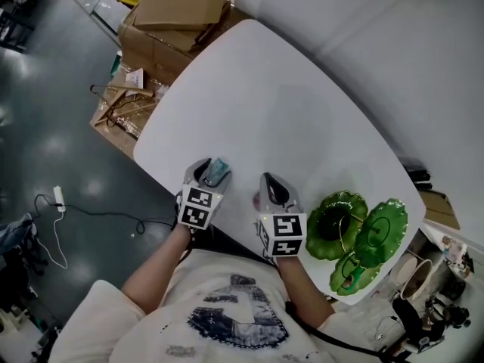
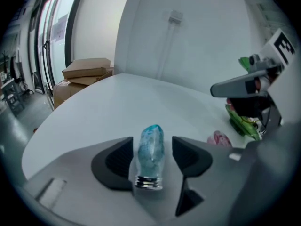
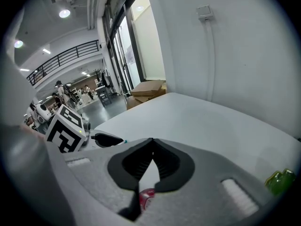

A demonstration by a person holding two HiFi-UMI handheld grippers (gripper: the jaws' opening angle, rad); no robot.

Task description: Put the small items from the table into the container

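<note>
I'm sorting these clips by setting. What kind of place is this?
Probably a large workshop or open office hall, not a home: cardboard boxes stacked on a bare grey floor, a railed upper gallery under ceiling lights, and a plain white table.

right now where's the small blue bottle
In the left gripper view the small blue bottle lies on the white table between the open jaws of the left tool, a pink item to its right.

bottle (image 2: 151,147): flat on the bench (image 1: 287,104), between the left tool (image 1: 213,171)'s jaws
container (image 1: 355,229): bench's near right corner
boxes (image 1: 181,6): on the floor (image 1: 45,127), past the bench's far-left edge
</note>
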